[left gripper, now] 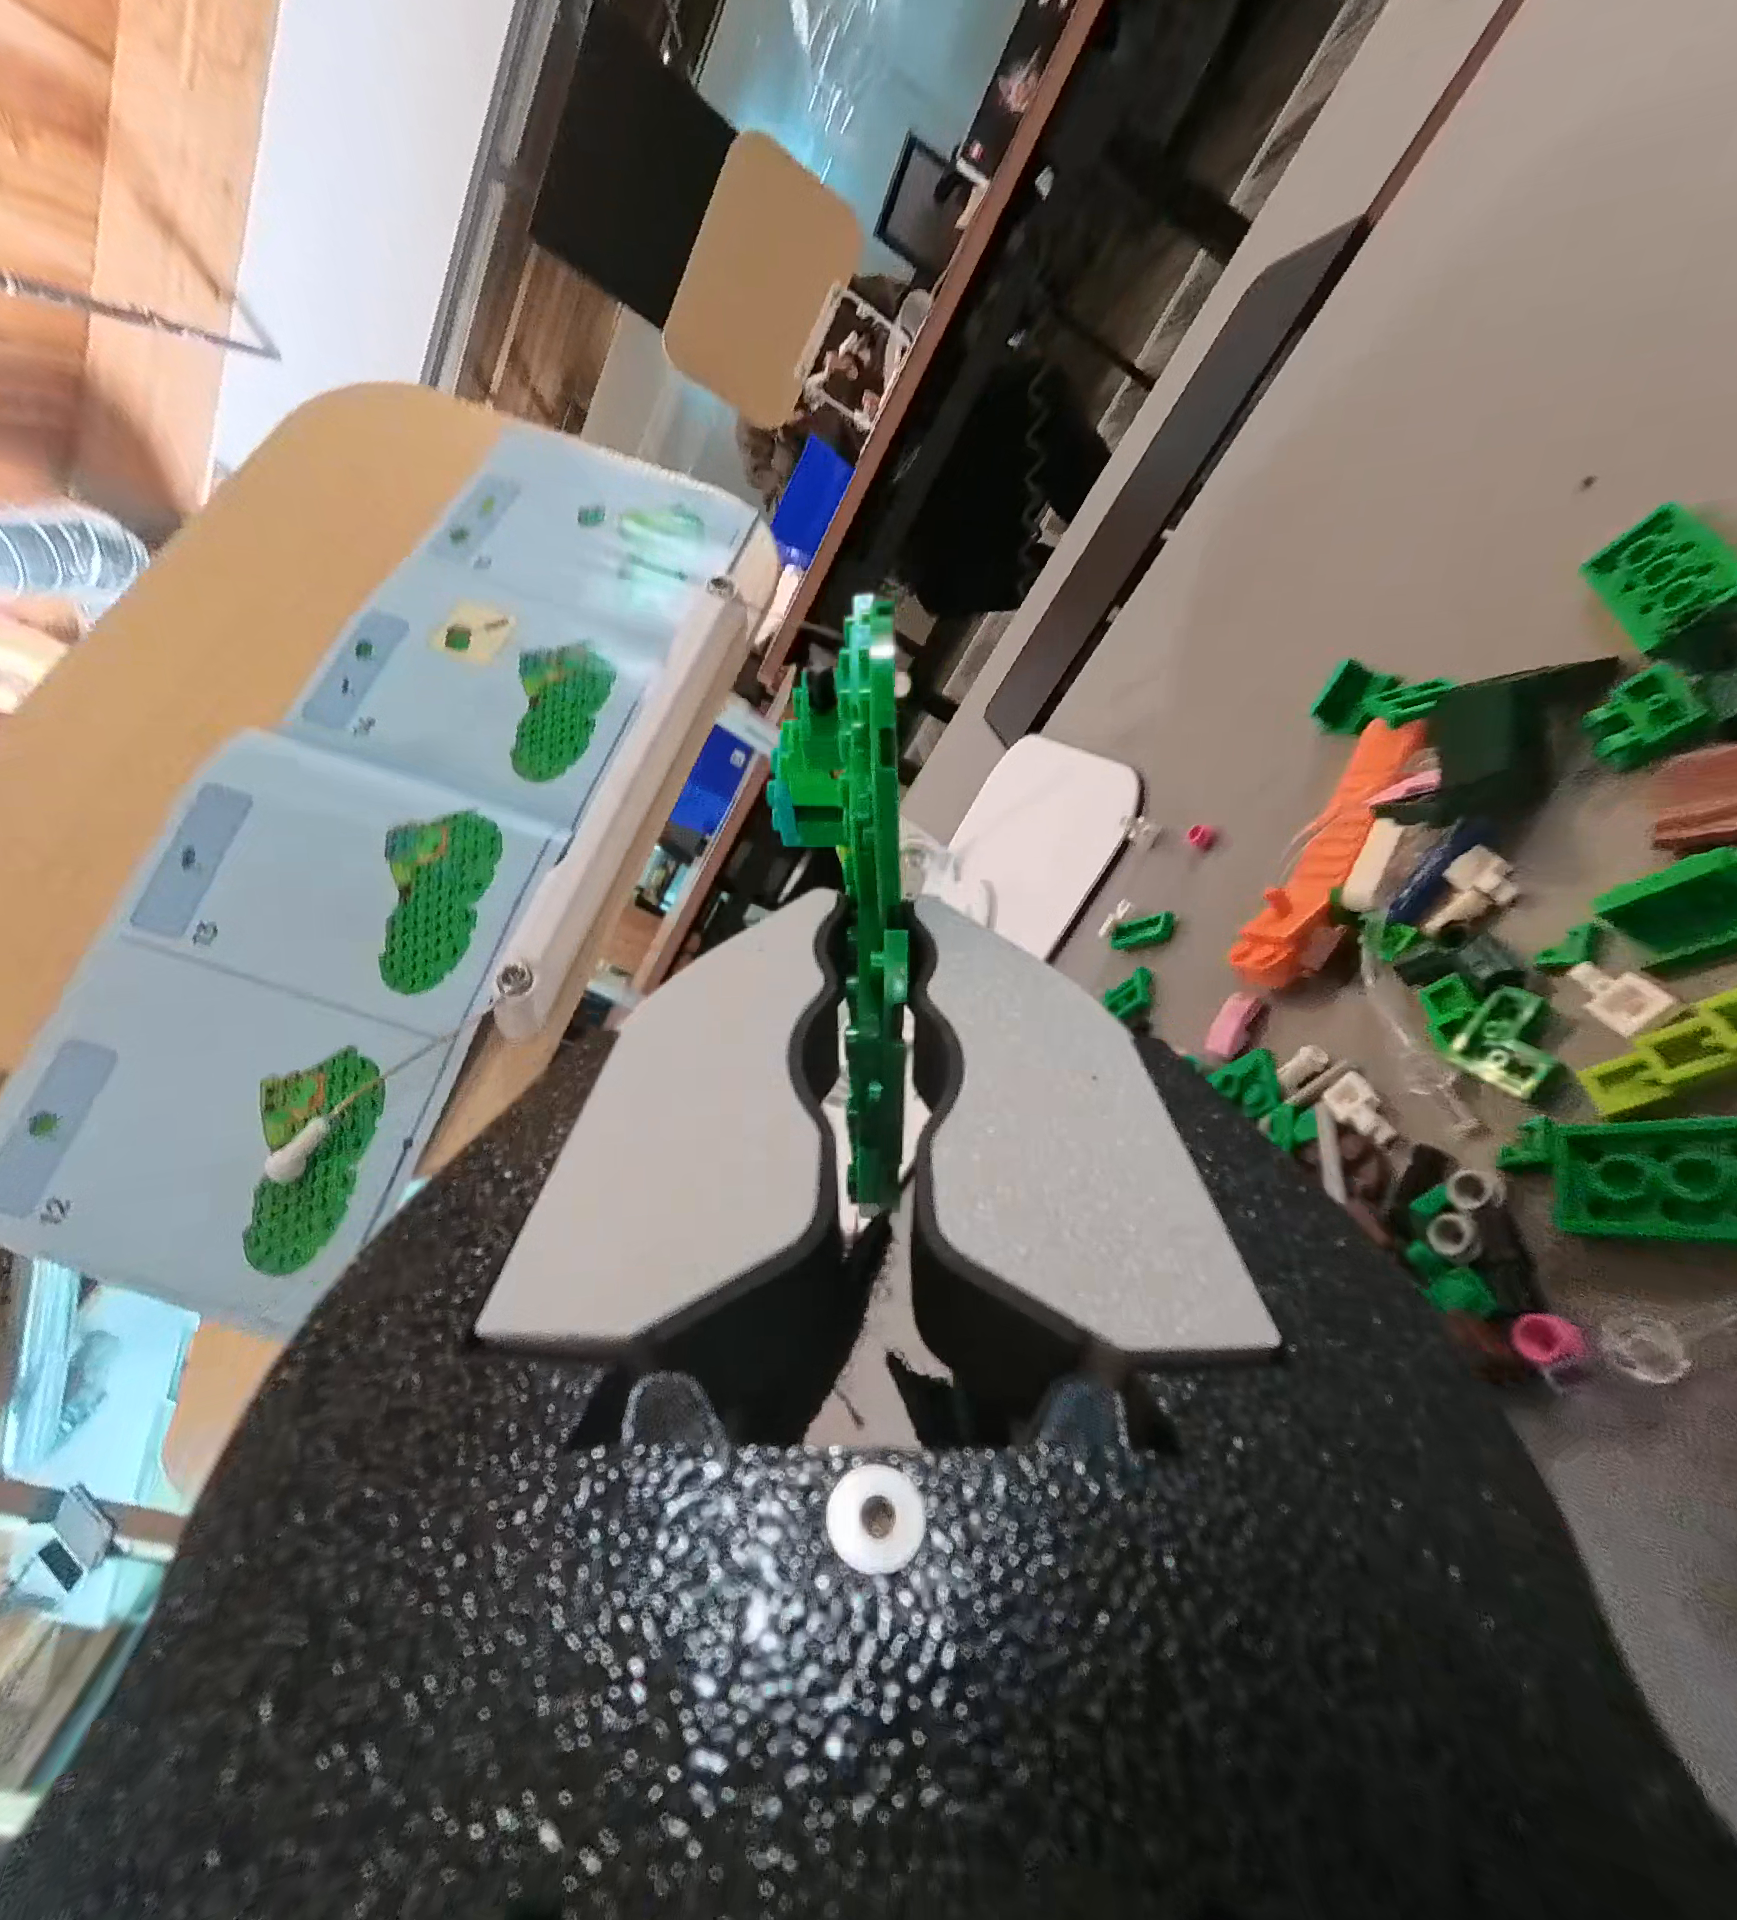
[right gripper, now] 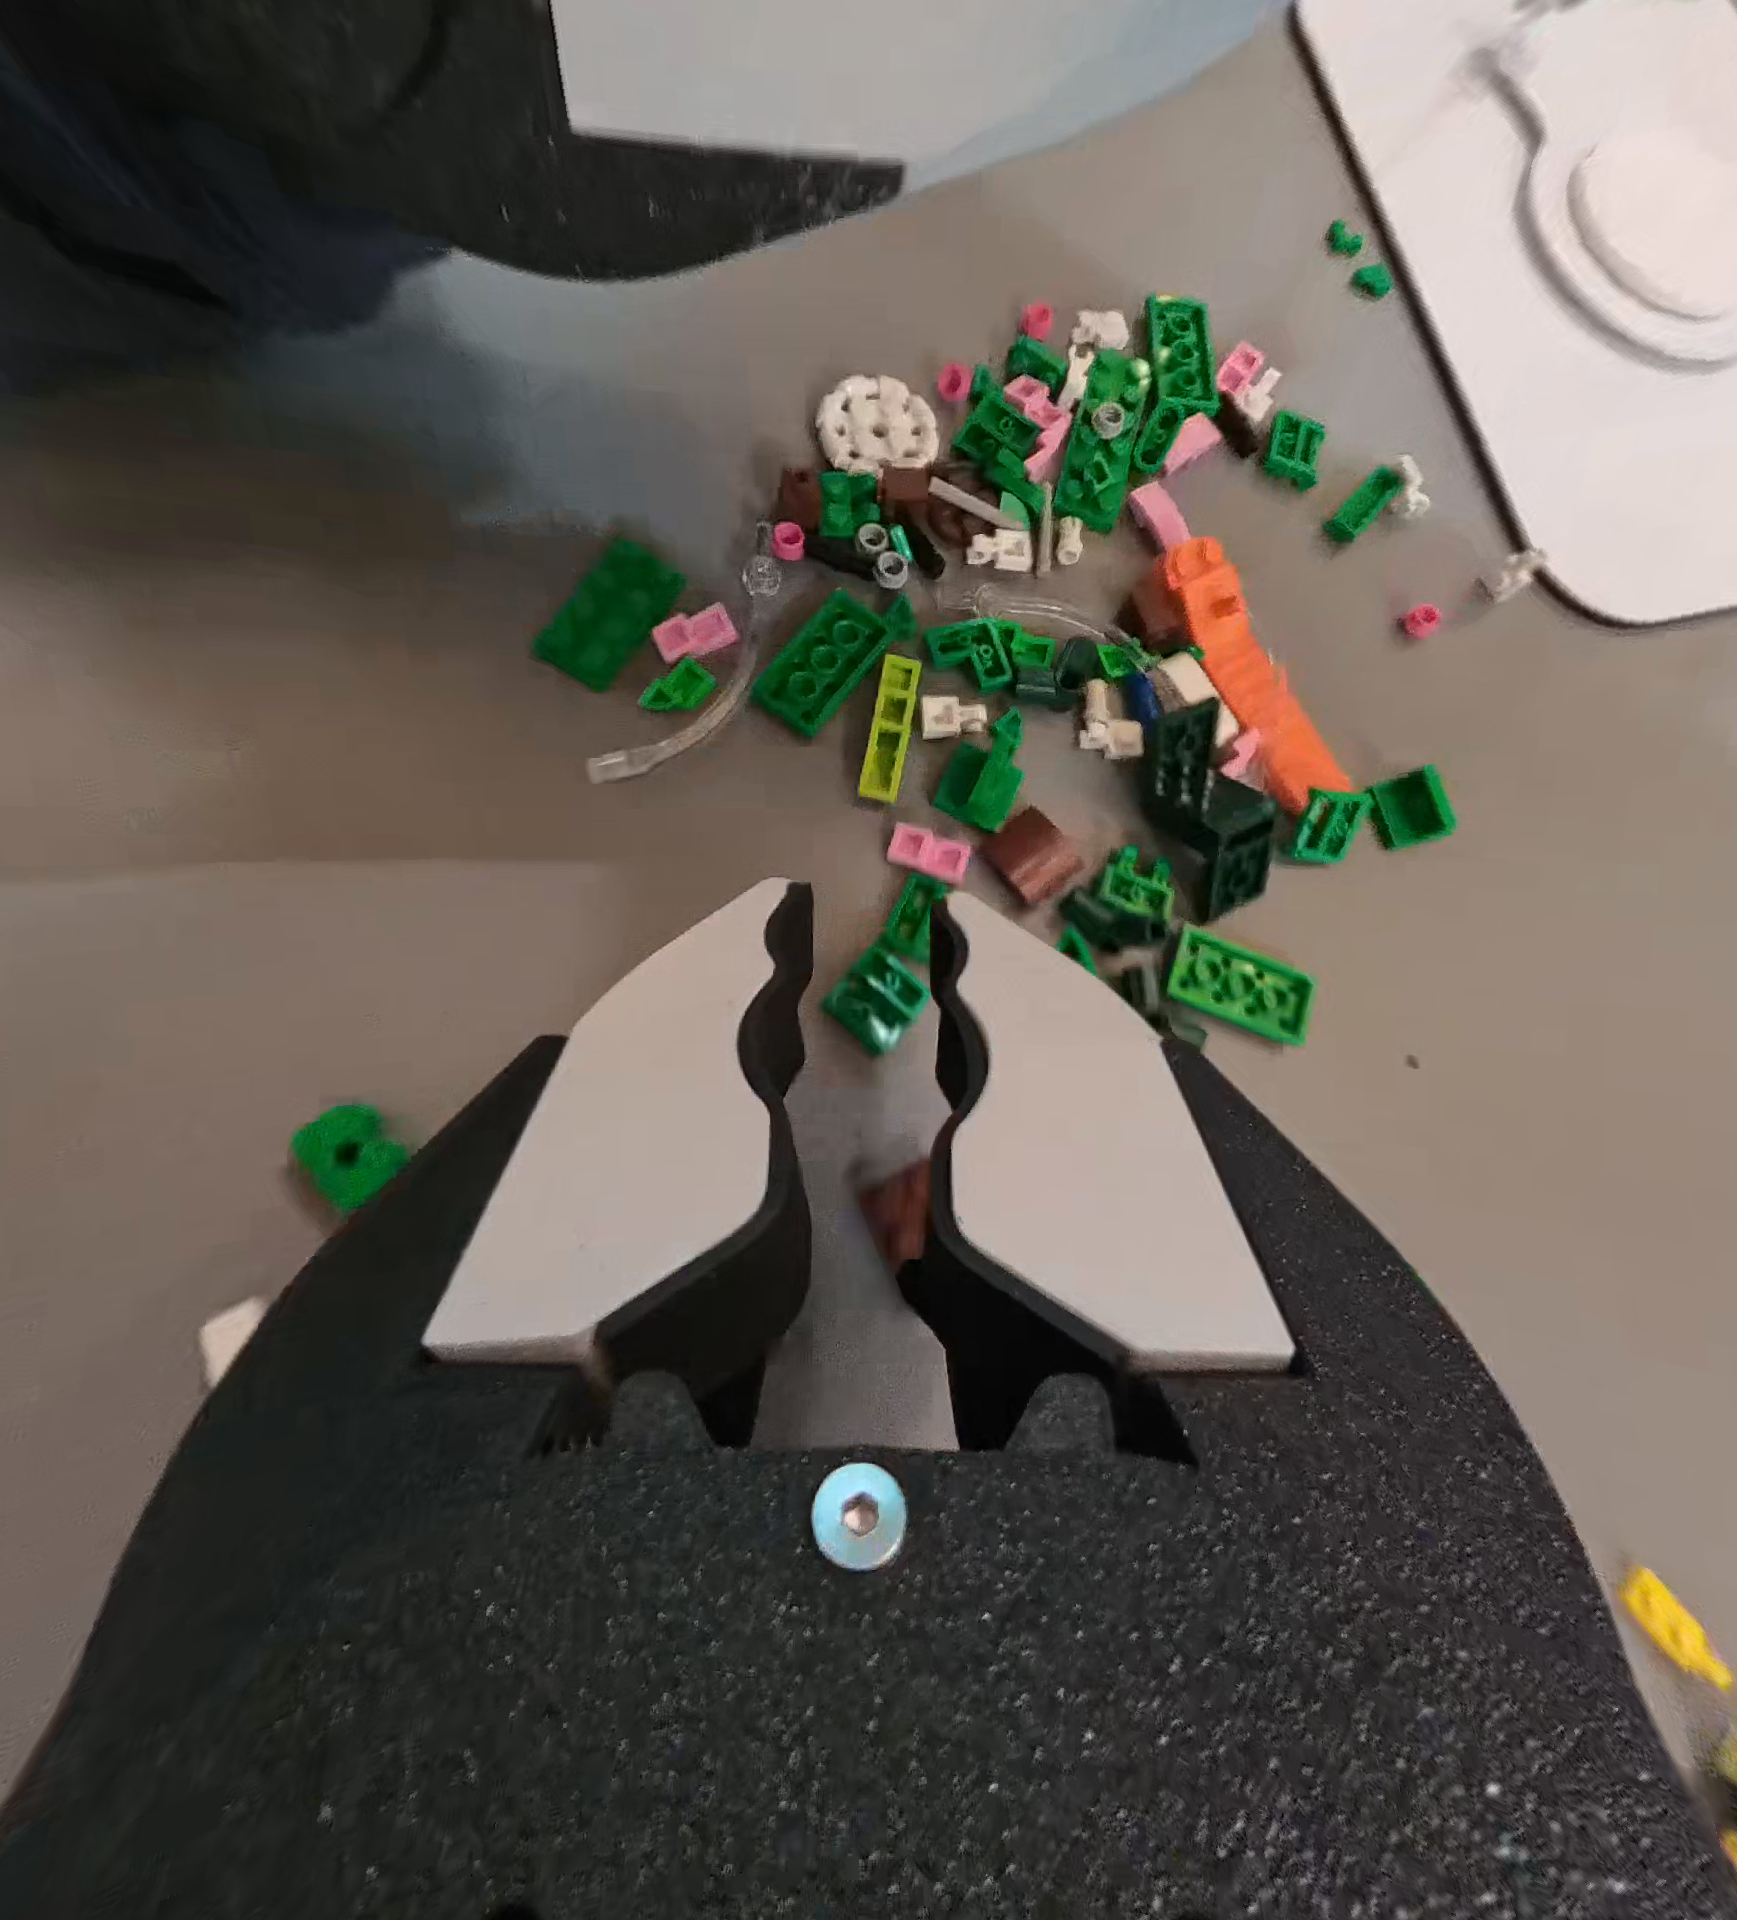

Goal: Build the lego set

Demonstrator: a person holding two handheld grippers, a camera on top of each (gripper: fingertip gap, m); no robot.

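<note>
Spreading across both views: grey table (right gripper: 220,987), largest of all. Propped at the left in the left wrist view, an open instruction booklet (left gripper: 344,852) on a tan board, well apart from the bricks. Near the table's far edge, a white tray (right gripper: 1622,312). Scattered between tray and grippers, a pile of loose lego pieces (right gripper: 1030,644), mostly green, with an orange piece (right gripper: 1248,665), a lime brick (right gripper: 888,727) and pink bits. Clamped edge-on in the left gripper (left gripper: 872,935), fingers closed against both faces: the green lego plate build (left gripper: 869,831), lifted off the table. Hovering over the pile's near edge, the right gripper (right gripper: 869,904), fingers parted and holding nothing, a small green piece (right gripper: 879,992) lying below the gap.
</note>
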